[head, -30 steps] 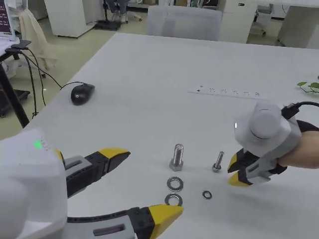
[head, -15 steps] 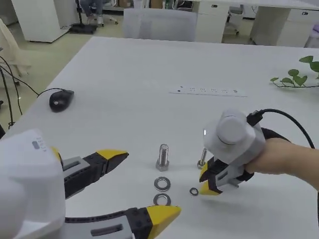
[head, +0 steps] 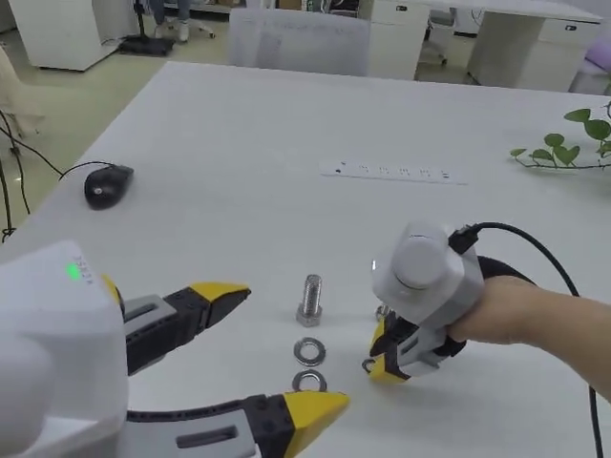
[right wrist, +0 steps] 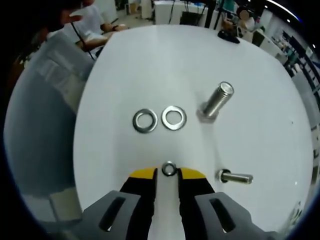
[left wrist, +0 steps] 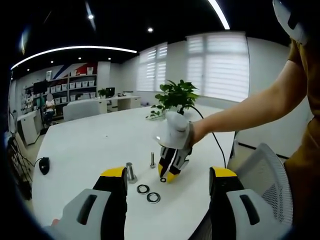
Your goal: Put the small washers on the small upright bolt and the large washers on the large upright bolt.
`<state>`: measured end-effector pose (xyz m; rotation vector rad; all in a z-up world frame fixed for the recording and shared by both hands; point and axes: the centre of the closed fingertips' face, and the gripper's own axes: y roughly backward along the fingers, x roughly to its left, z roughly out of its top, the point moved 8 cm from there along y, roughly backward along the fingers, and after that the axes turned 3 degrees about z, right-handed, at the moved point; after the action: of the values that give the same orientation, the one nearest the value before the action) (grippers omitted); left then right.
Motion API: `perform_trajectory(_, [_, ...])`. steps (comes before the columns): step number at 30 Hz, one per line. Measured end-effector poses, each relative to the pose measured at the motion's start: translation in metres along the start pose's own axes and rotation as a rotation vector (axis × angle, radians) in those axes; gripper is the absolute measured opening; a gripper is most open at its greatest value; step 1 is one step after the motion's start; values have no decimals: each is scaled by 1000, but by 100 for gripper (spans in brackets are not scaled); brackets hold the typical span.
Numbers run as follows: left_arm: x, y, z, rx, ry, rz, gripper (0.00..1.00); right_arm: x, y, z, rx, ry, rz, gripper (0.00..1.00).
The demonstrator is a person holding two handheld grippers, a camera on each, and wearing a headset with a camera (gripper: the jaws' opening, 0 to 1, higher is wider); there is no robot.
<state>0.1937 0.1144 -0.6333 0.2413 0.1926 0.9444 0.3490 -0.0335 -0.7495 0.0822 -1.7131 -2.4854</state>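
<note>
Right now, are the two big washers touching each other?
Apart. The right gripper view shows bare table between one big washer and the other.

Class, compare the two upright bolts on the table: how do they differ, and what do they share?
The large bolt is thicker and taller than the small bolt. The large bolt stands by the large washers; the small bolt stands close beside the jaws of the right gripper and the small washer. Both are silvery, stand head-down and carry no washer.
</note>
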Motion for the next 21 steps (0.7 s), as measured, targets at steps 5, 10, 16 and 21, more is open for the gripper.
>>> perform_trajectory(5, [1,-1,2,-15,4,-7,66,-2,-1,-1,4,-12,-8,19])
perform_trajectory(10, [4,-1,1,-15,8,-10,66,0,-2,0,-1,-27,-3,18])
perform_trajectory(16, [5,0,0,-15,11,-13,66,0,-1,1,8,-20,-5,17])
perform_trajectory(21, [6,0,0,-18,13,-13,66,-1,-1,0,3,-27,-2,17])
